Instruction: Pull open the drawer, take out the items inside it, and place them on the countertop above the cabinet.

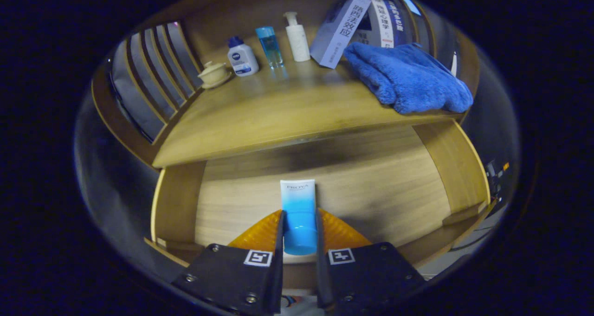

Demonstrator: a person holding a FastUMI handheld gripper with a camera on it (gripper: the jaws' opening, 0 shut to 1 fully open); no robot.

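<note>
Gripper view showed a blue-and-white tube (299,214) clamped between the two fingers of the hand-held gripper (299,235), both fingers pressing on its sides, its cap end toward the camera and its flat white end pointing ahead. The tube was over the wooden floor of the open drawer (371,190), and whether it was lifted clear or resting on that floor could not be told. No other item was visible in the part of the drawer in view. Above and beyond the drawer lay the tabletop (278,116) of the cabinet, with a bare stretch in the middle near its front edge. At its back stood a small lidded cup (214,74), a white bottle with a blue cap (242,57), a clear blue bottle (269,46), a white pump bottle (296,36) and a leaning box (339,30), with a folded blue towel (408,77) to the right. The step in hand looked like taking the item out; the next move called for raising the tube clear of the tabletop's front edge, carrying it forward over the bare wood, and setting it down away from the bottles and towel.
</note>
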